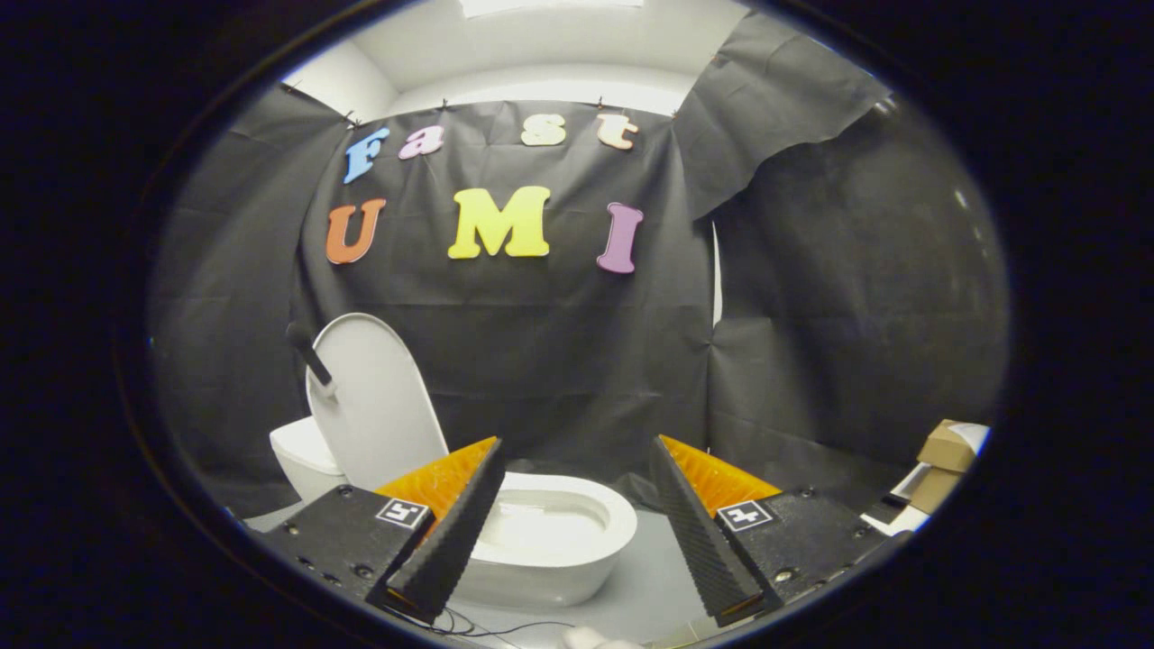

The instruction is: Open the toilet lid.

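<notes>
Standing beyond spread fingers (577, 451): lid (379, 406) (upright)

One toilet (550, 532), one raised lid (379, 401), two cardboard boxes (942, 446).

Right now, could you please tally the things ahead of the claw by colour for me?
White: 2, the toilet bowl and its raised toilet lid, which stands upright behind the bowl.
Brown: 2, the cardboard boxes off beyond the right finger.
Total: 4.
The claw is open, holding nothing, with the bowl just ahead between its fingers.
</notes>
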`<state>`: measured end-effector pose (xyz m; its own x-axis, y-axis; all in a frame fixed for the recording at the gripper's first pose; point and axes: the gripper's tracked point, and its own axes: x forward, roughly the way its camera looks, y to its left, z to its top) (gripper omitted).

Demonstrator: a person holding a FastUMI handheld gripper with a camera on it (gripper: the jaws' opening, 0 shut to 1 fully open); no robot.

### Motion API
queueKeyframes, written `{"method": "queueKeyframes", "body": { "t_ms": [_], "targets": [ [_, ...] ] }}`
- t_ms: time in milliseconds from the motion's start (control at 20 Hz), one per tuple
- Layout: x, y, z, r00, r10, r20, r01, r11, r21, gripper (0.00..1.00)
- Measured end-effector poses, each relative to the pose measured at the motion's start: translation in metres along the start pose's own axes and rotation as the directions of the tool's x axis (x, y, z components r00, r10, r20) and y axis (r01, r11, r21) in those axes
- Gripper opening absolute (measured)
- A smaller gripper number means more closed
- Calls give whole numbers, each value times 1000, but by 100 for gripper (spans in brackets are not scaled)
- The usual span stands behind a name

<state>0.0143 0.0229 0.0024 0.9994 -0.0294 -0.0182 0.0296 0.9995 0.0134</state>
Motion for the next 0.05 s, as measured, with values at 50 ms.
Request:
{"method": "queueKeyframes", "body": {
  "t_ms": [50],
  "targets": [
    [-1, 1, -2, 1000, 5, 0, -5, 1000, 2, 100]
  ]
}}
